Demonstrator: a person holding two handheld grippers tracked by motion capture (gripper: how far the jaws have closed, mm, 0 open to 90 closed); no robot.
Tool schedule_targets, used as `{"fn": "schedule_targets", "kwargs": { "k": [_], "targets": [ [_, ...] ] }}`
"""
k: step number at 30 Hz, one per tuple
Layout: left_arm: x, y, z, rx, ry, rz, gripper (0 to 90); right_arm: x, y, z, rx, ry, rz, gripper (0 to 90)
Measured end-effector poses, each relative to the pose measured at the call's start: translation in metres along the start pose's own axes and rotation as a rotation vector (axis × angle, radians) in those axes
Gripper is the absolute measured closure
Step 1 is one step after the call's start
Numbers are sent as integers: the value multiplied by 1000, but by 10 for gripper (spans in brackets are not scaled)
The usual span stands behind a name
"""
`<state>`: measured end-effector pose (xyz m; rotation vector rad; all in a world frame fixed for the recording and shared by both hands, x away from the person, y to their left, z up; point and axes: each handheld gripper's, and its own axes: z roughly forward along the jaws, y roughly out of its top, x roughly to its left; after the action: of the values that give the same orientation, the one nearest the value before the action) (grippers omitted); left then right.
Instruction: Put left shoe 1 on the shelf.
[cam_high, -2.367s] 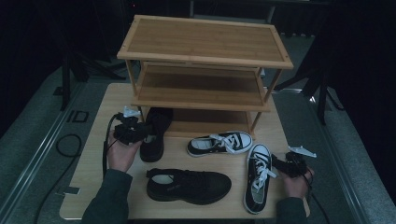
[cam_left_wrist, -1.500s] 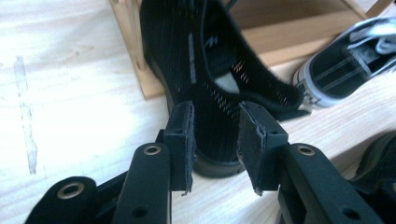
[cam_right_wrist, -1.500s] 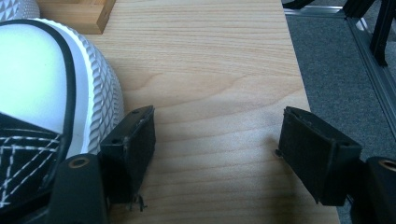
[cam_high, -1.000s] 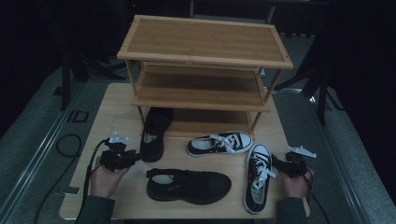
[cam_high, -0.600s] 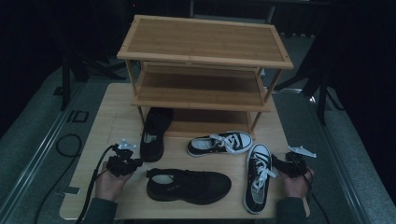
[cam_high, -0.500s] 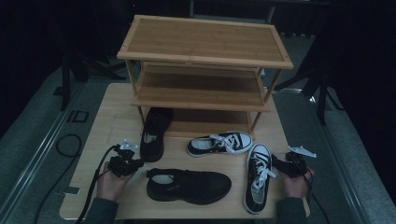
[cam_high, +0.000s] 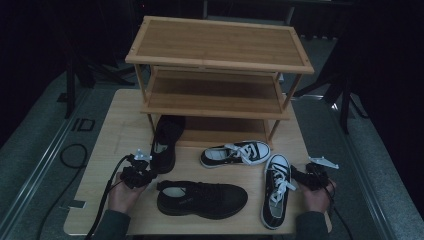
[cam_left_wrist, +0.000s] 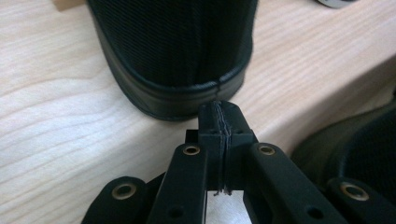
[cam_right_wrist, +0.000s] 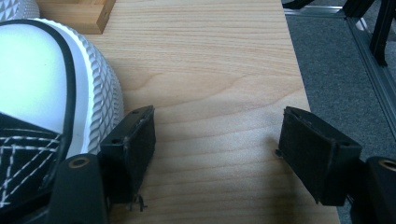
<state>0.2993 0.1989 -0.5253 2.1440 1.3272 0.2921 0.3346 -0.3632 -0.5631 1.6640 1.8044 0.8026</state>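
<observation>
On the pale wood-grain table (cam_high: 120, 127), the left gripper (cam_left_wrist: 219, 114) is seen pressed together, empty, its tip near a black mesh shoe's (cam_left_wrist: 173, 51) rounded heel at twelve o'clock, while the right gripper (cam_right_wrist: 215, 149) is held spread.

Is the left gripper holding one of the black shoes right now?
No, the left gripper is shut on nothing, its tip just short of the black shoe.

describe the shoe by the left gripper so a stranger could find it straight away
Start at the wooden shelf rack on the table. At its bottom-left leg lies a plain black shoe, toe under the lowest shelf, heel toward the left gripper. Unlike the sneakers, it shows no white; the other black shoe lies crosswise.
</observation>
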Motion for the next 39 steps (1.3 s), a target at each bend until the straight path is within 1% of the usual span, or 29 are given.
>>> {"fn": "schedule_targets", "kwargs": {
  "k": [1,6,8,10,13,15,16,19,22,24,27,29,31,34,36,37,39],
  "targets": [
    [1,1,-1,-5,2,-6,885,0,0,0,0,0,0,270],
    [4,1,-3,-7,5,-7,889,0,0,0,0,0,0,270],
    [5,1,-4,-12,10,-13,889,0,0,0,0,0,0,270],
    [7,1,-5,-16,26,-19,889,0,0,0,0,0,0,270],
    [11,1,-7,-25,47,-46,888,0,0,0,0,0,0,270],
    [12,1,-8,-28,50,-53,887,0,0,0,0,0,0,270],
    [11,0,-8,-27,42,-52,887,0,0,0,0,0,0,270],
    [4,0,-6,-14,28,-18,886,0,0,0,0,0,0,270],
    [0,1,-2,-4,18,-4,888,0,0,0,0,0,0,270],
    [-1,2,1,7,20,2,889,0,0,0,0,0,0,270],
    [0,3,2,9,20,-1,890,0,0,0,0,0,0,270],
    [2,4,-1,0,37,-11,890,0,0,0,0,0,0,270],
    [4,5,-4,-13,34,-21,888,0,0,0,0,0,0,270],
    [5,10,-4,-30,43,-21,884,0,0,0,0,0,0,270],
    [5,14,-5,-42,35,-23,885,0,0,0,0,0,0,270],
    [4,16,-5,-44,34,-22,885,0,0,0,0,0,0,270],
    [2,19,-3,-39,45,-13,885,0,0,0,0,0,0,270]
  ]
}}
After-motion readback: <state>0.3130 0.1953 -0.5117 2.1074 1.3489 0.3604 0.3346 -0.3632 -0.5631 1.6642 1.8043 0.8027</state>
